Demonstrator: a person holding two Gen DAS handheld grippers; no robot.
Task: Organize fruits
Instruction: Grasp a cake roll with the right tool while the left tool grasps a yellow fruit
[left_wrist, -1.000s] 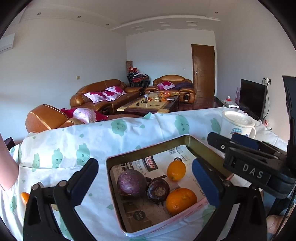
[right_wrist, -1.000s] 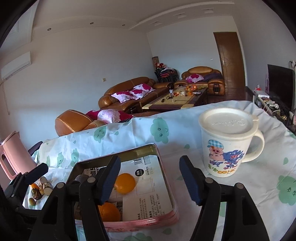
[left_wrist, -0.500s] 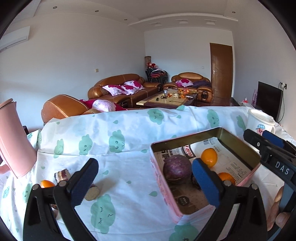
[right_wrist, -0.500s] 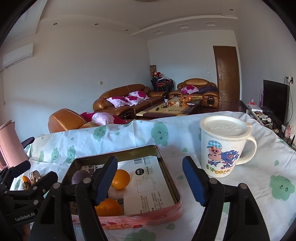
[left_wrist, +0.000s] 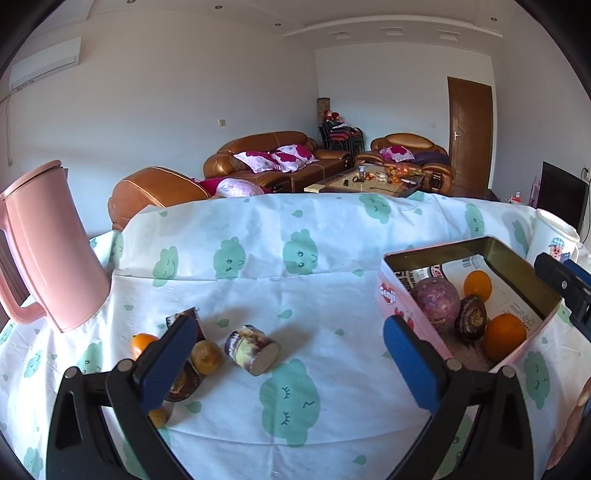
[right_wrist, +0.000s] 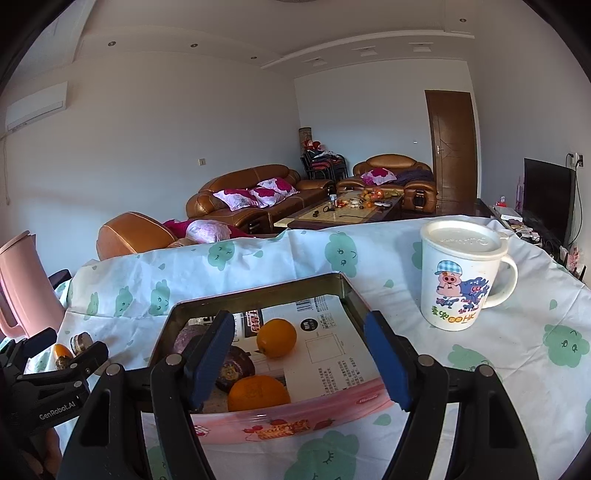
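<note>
A pink tin (left_wrist: 397, 295) lined with printed paper holds a round purple fruit (left_wrist: 436, 302), a dark fruit (left_wrist: 471, 317) and two oranges (left_wrist: 504, 336). Left of it, loose on the cloth, lie a cut purple-skinned piece (left_wrist: 253, 349), a yellow-brown fruit (left_wrist: 208, 356), a small orange (left_wrist: 142, 341) and a dark piece partly hidden behind my left finger. My left gripper (left_wrist: 288, 354) is open above these, gripping nothing. My right gripper (right_wrist: 299, 358) hangs open over the near side of the tin (right_wrist: 258, 295), above an orange (right_wrist: 258, 393), with nothing between its pads.
A pink jug (left_wrist: 48, 251) stands at the left of the table. A lidded white cartoon mug (right_wrist: 461, 277) stands right of the tin. The green-cloud cloth (left_wrist: 288, 398) covers the table. Sofas and a coffee table lie beyond its far edge.
My left gripper has swung left, from over the tin to over the loose fruit pieces. My right gripper has shifted left, so the tin now sits between its fingers, which stand slightly wider.
</note>
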